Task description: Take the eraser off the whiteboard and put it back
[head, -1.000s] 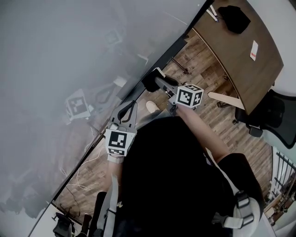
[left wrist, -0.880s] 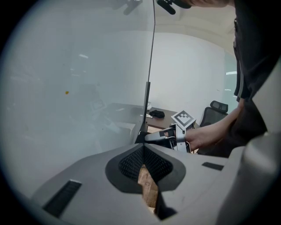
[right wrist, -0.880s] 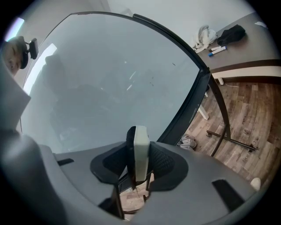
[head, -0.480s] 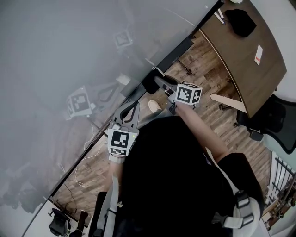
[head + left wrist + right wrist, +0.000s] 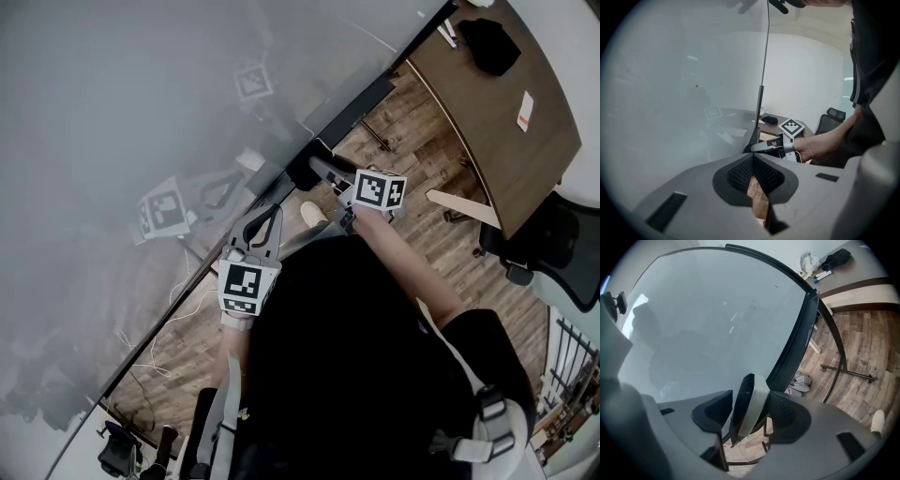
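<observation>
In the head view the right claw [image 5: 317, 169] at mid-frame reaches a dark eraser [image 5: 302, 174] at the lower edge of the grey whiteboard [image 5: 141, 103], with the left claw [image 5: 269, 210] lower left of it. The left gripper view shows that claw's jaws together with nothing in them. In the right gripper view the eraser [image 5: 749, 401], black felt on its left and white back on its right, stands at lower centre between jaws that have just been opening, with a gap beside the felt.

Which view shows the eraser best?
The right gripper view: the eraser stands large between the right gripper's jaws, which have just been opening, dark face toward the whiteboard. The head view shows it only as a small dark shape at the board's edge; the left gripper view shows too little to tell it from the jaws.
</observation>
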The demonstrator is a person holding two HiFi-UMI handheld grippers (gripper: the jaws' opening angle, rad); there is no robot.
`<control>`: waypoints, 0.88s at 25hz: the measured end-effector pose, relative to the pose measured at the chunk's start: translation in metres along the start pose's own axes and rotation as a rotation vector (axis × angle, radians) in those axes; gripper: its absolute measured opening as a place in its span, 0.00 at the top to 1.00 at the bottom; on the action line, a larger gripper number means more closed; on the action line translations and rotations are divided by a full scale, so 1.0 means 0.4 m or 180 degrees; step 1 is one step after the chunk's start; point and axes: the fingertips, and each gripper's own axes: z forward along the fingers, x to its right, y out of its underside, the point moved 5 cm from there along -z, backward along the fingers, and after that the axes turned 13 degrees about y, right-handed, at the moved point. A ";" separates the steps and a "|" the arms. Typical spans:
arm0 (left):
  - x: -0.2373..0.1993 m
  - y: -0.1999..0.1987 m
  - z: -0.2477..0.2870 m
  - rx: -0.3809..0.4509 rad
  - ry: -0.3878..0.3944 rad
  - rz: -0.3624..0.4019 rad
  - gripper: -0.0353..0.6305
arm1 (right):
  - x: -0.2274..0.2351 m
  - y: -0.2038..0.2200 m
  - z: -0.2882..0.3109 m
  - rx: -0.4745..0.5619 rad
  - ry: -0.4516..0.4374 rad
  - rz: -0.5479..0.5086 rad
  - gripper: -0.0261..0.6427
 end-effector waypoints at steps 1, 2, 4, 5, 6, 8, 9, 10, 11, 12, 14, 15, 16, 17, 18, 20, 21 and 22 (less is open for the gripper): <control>-0.001 0.000 0.000 -0.0003 0.0000 -0.0004 0.94 | 0.000 0.001 0.001 -0.0014 0.0015 0.0007 0.62; -0.001 0.000 0.001 -0.0008 0.0002 -0.0008 0.94 | 0.002 0.002 0.003 -0.0032 0.0045 0.0014 0.61; 0.000 0.001 0.001 -0.0015 0.0006 -0.0011 0.94 | 0.008 0.006 0.005 -0.0069 0.0105 0.0030 0.61; 0.000 0.001 0.001 -0.0016 0.0008 -0.0012 0.94 | 0.009 0.008 0.006 -0.0080 0.0123 0.0037 0.61; 0.000 0.001 0.001 -0.0016 0.0009 -0.0012 0.94 | 0.010 0.008 0.007 -0.0087 0.0135 0.0043 0.61; 0.000 0.000 0.001 -0.0019 0.0011 -0.0008 0.94 | 0.011 0.008 0.007 -0.0093 0.0150 0.0057 0.61; 0.000 -0.001 0.001 -0.0020 0.0012 -0.0006 0.94 | 0.011 0.007 0.008 -0.0095 0.0153 0.0066 0.61; 0.001 -0.001 0.001 -0.0021 0.0013 -0.0006 0.94 | 0.011 0.007 0.008 -0.0097 0.0153 0.0076 0.61; 0.002 -0.001 0.002 -0.0020 0.0015 -0.0006 0.94 | 0.010 0.007 0.008 -0.0101 0.0152 0.0085 0.61; 0.003 -0.002 0.002 -0.0020 0.0017 -0.0005 0.94 | 0.010 0.007 0.008 -0.0106 0.0153 0.0094 0.61; 0.004 -0.003 0.003 -0.0024 0.0020 0.0000 0.94 | 0.008 0.006 0.008 -0.0125 0.0159 0.0128 0.61; 0.005 -0.004 0.003 -0.0025 0.0021 0.0002 0.94 | 0.006 0.005 0.009 -0.0137 0.0160 0.0153 0.61; 0.007 -0.004 0.003 -0.0024 0.0023 0.0005 0.94 | 0.004 0.005 0.009 -0.0150 0.0161 0.0172 0.60; 0.009 -0.005 0.003 -0.0022 0.0026 0.0009 0.94 | 0.001 0.005 0.008 -0.0162 0.0162 0.0175 0.59; 0.012 -0.005 0.003 -0.0021 0.0029 0.0014 0.94 | -0.001 0.005 0.008 -0.0173 0.0166 0.0161 0.59; 0.018 -0.005 0.003 -0.0025 0.0034 0.0023 0.94 | -0.003 0.007 0.007 -0.0202 0.0181 0.0117 0.58; 0.021 -0.005 0.003 -0.0029 0.0034 0.0025 0.94 | -0.004 0.008 0.006 -0.0218 0.0188 0.0102 0.58; 0.024 -0.005 0.003 -0.0032 0.0034 0.0025 0.94 | -0.005 0.009 0.005 -0.0233 0.0193 0.0096 0.58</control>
